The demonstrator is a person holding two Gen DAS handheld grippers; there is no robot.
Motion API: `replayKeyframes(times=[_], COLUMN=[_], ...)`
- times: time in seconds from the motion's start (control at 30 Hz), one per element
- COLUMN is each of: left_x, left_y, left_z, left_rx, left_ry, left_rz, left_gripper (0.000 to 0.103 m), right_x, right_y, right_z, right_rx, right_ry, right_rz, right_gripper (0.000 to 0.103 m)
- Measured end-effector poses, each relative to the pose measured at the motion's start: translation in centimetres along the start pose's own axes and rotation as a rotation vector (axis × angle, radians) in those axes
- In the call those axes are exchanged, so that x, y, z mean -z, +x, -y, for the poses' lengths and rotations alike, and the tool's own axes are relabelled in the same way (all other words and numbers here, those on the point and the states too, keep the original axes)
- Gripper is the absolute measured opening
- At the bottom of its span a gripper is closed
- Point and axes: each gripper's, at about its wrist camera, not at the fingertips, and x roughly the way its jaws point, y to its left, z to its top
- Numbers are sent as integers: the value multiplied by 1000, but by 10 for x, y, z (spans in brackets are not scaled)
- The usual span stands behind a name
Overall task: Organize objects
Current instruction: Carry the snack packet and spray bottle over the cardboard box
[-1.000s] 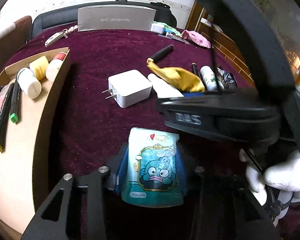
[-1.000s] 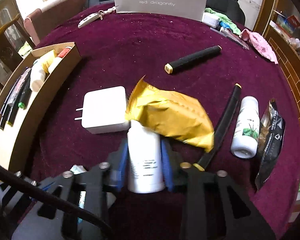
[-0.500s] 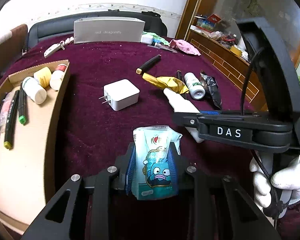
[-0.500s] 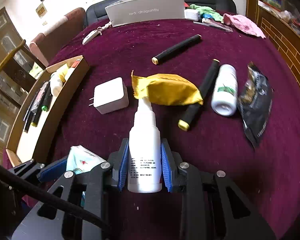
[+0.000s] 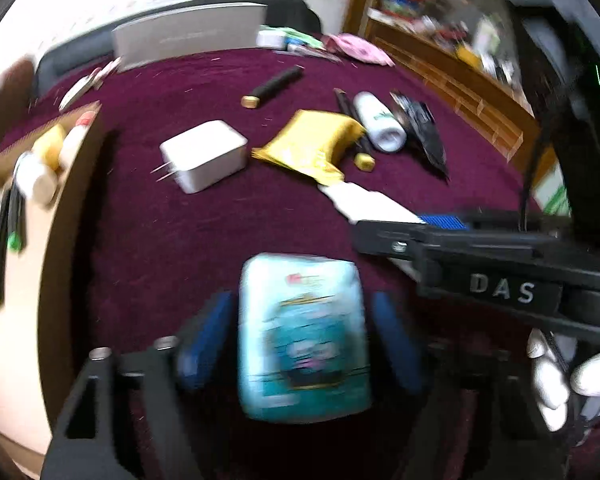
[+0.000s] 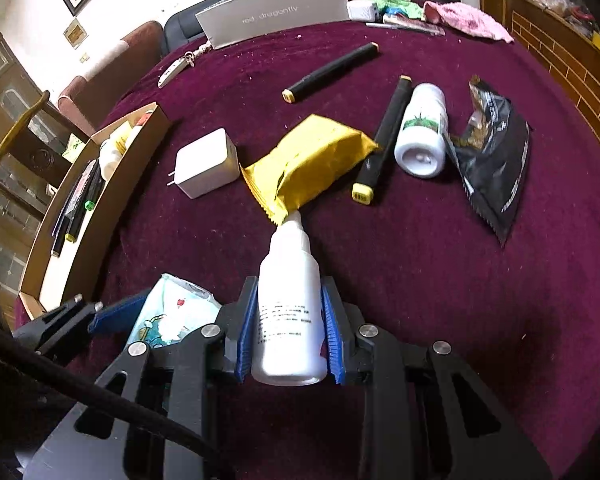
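**Mia:** Look, the left gripper (image 5: pixel 300 344) is opening up! A moment ago it was pinching the teal snack pouch (image 5: pixel 302 340). Now its blue pads (image 5: pixel 204 340) stand away from the pouch on both sides.

**Ben:** So it lets the pouch go?

**Mia:** I think so. The pouch sits between the pads, over the purple cloth (image 5: pixel 180 248), and nothing squeezes it. It is not in the cardboard tray (image 5: pixel 72 208) yet. The tray is off to the left, with pens and little bottles in it. So the pouch may need another grab.

**Ben:** And the other hand?

**Mia:** The right gripper (image 6: pixel 290 332) is squeezed tight on the white squeeze bottle (image 6: pixel 290 304), same as before. The bottle's tip points at the yellow packet (image 6: pixel 308 160). The white charger (image 6: pixel 206 164) lies near that packet.

**Ben:** What can't you see well?

**Mia:** The left picture is all smeary, so I can't read the pouch or tell if it lies flat on the cloth. In the right picture, the black arms hide most of the pouch. The tray's near end is cut off too.
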Motion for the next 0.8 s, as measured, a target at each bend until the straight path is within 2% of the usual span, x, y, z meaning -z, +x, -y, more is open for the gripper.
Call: replayKeyframes(times=[0.03, 0.07, 0.1, 0.13, 0.17, 0.23, 0.3, 0.53, 0.73, 0.8], left_x=[1, 1, 0, 1, 0, 0, 0, 13, 14, 14], left_y=[6, 9, 6, 6, 3, -3, -9, -34, -72, -86], left_z=[12, 20, 24, 24, 23, 15, 0, -19, -35, -45], left_rx=[-36, -70, -37, -17, -21, -23, 33, 69, 93, 77], left_ry=[58, 104, 119, 123, 120, 101, 35, -28, -78, -92], left_rz=[-11, -25, -13, -12, -4, 21, 26, 56, 155, 188], left_gripper=[87, 87, 87, 82, 63, 44, 42, 42, 42, 42], right_x=[1, 1, 0, -1, -1, -1, 0, 6, 8, 5], right_y=[0, 0, 1, 1, 2, 2, 2, -7, -33, -42], right_z=[0, 0, 0, 0, -1, -3, -5, -3, -13, -22], right_rx=[-1, -3, -4, -4, 0, 10, 18, -23, -77, -106], right_ry=[-1, -1, -2, -5, -12, -28, -43, -10, -12, -24], right_rz=[2, 3, 3, 2, 4, 7, 8, 19, 70, 80], right_gripper=[27, 27, 27, 27, 27, 27, 27, 27, 27, 27])
